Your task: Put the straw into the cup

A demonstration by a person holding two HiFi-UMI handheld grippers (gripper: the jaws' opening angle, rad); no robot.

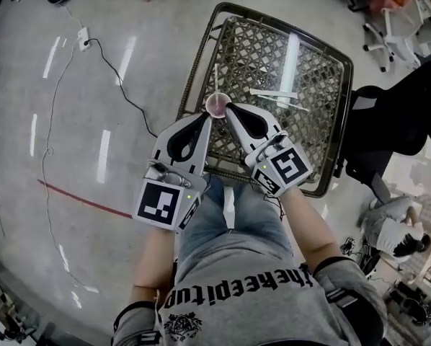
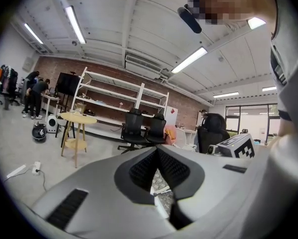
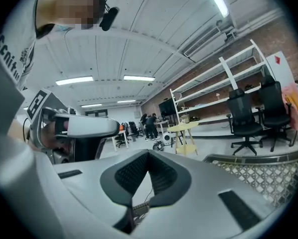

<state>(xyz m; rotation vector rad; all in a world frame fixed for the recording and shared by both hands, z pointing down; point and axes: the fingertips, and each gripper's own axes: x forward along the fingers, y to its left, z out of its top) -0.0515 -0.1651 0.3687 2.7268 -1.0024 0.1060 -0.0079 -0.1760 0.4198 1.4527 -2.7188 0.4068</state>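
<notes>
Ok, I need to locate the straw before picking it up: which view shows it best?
The head view: the straw lies whole on the woven table. The left gripper view shows only a white sliver through the gap under its jaws, unclear what. The right gripper view shows the table's edge, no straw.

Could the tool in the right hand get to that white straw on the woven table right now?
Probably yes: the straw lies bare on the table just beyond the right tool, nothing between them. Its jaws are together, so they'd need opening first.
</notes>
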